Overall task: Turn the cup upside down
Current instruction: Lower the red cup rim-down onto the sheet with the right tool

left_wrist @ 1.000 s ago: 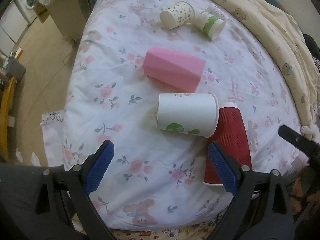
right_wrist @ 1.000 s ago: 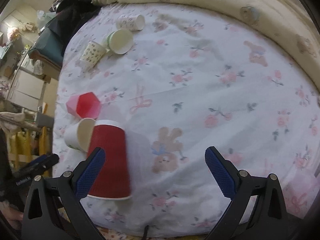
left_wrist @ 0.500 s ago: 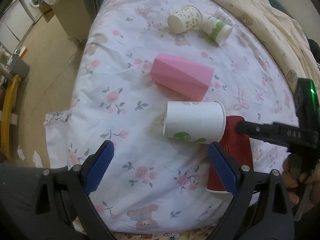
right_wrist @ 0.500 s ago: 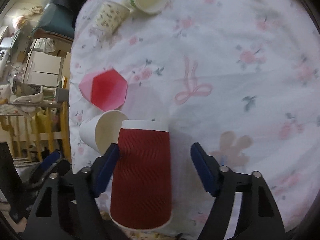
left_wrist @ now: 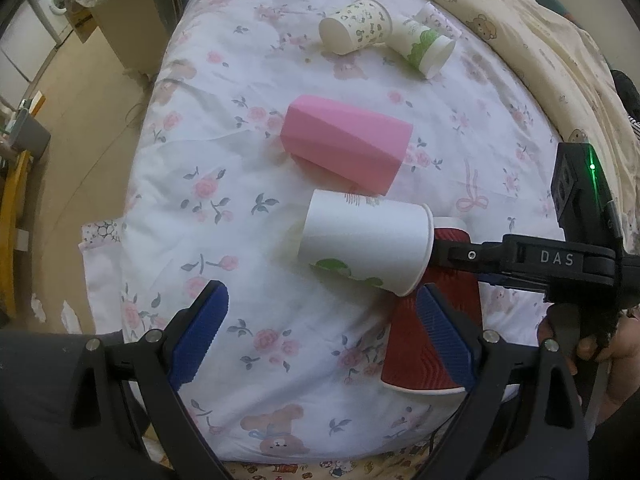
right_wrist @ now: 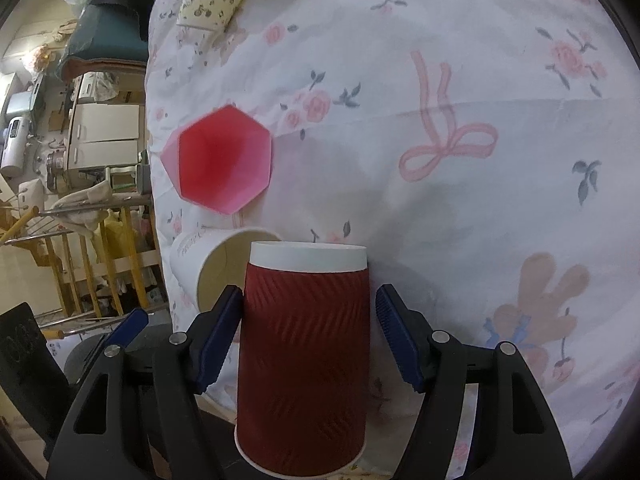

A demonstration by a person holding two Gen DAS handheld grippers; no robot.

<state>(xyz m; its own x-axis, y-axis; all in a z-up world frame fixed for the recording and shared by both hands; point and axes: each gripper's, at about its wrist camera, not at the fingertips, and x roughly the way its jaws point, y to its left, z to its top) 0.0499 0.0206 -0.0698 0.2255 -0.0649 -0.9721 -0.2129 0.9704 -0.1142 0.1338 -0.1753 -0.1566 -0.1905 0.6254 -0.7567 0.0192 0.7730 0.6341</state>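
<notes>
A red ribbed paper cup (right_wrist: 304, 356) lies on its side on the flowered bedsheet, its wide mouth toward the bed's near edge. My right gripper (right_wrist: 310, 332) straddles it with both blue pads close beside its walls; the left pad (right_wrist: 222, 332) touches or nearly touches, the right pad stands a small gap off. The cup also shows in the left wrist view (left_wrist: 430, 344), with the right gripper (left_wrist: 520, 258) over it. My left gripper (left_wrist: 320, 336) is open and empty above the sheet, near a white cup (left_wrist: 364, 252) lying on its side.
A pink hexagonal cup (left_wrist: 346, 148) lies on its side behind the white cup. Two patterned paper cups (left_wrist: 356, 26) (left_wrist: 426, 42) lie farther back. A cream blanket (left_wrist: 560, 40) covers the bed's right side. The bed edge is close below; floor and furniture lie to the left.
My right gripper moved in over the red cup and its jaws narrowed around it. My left gripper hardly moved.
</notes>
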